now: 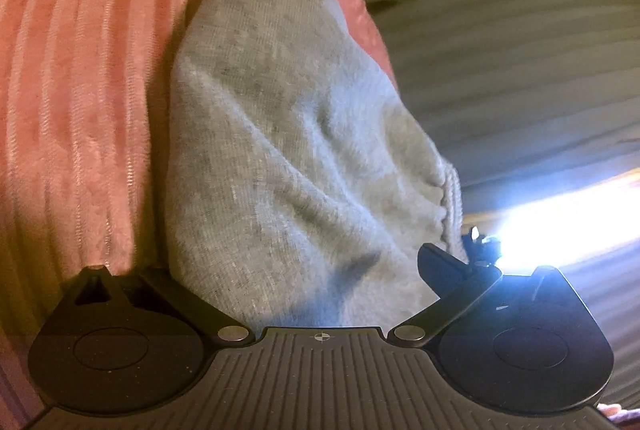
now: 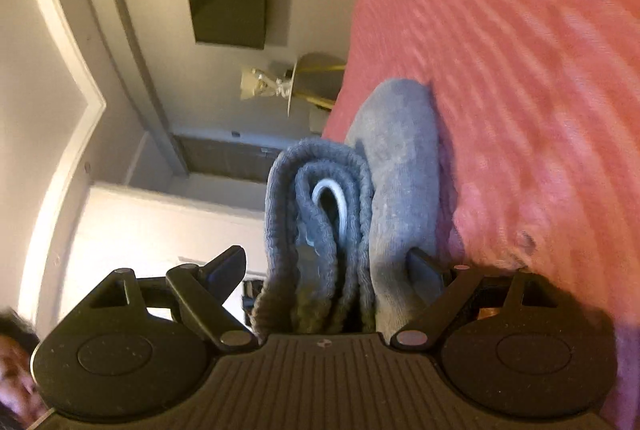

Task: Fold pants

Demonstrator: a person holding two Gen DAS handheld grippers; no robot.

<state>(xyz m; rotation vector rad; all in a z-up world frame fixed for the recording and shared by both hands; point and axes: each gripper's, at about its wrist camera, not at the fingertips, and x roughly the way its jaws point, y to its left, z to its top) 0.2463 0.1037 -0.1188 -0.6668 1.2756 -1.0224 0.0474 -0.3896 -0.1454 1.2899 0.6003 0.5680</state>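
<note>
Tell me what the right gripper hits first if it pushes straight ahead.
The grey pants: their bunched waistband already sits between the right gripper's open fingers, so it meets cloth at once.

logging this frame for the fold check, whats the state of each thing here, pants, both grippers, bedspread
pants: gray, bunched in layers, waistband doubled over, lying on the bed edge
left gripper: open wide, fabric between its fingers, not clamped
right gripper: open, fingers either side of the folded waistband
bedspread: pink, ribbed, spread under the pants
</note>
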